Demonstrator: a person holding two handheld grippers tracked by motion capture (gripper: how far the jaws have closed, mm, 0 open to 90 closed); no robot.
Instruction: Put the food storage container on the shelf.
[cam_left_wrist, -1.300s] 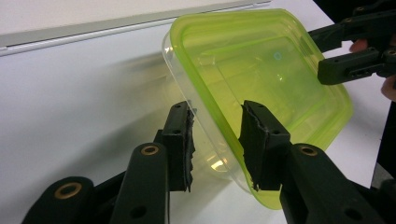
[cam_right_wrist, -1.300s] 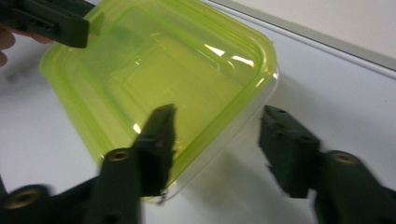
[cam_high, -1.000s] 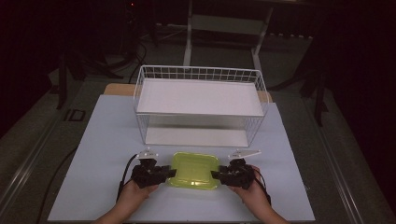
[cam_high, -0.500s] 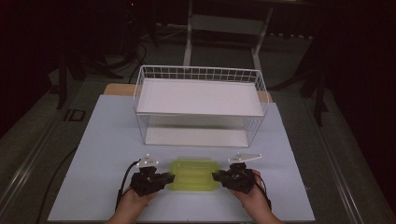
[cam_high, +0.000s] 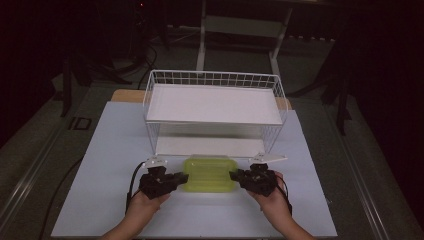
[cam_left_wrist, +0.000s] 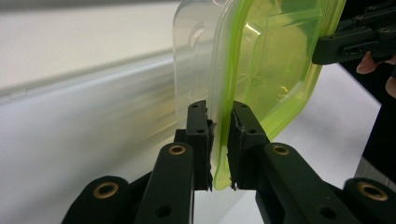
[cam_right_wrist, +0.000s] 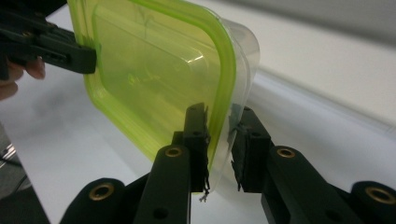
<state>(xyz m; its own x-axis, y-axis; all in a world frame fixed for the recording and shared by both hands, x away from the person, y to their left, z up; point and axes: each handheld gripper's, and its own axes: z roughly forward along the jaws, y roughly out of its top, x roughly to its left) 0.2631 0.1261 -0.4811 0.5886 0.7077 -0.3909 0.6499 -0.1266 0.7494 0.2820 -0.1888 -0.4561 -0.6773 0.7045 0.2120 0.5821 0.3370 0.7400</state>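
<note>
Your left gripper (cam_high: 181, 178) and right gripper (cam_high: 234, 175) each clamp an end of the green-lidded plastic box (cam_high: 209, 173), jaws having just closed. It runs lengthwise between them, lid up, before the wire rack (cam_high: 215, 80); its contents can't be made out.

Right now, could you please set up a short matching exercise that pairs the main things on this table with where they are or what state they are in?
Things:
1. left gripper
2. right gripper
3. green-lidded container
4. white wire rack

Places or states:
A. stands at the far side of the table, beyond the hands
B. clamped on the container's left edge in the high view
C. held between the two grippers
D. clamped on the container's right edge in the high view

Pairs: 1-B, 2-D, 3-C, 4-A
</note>
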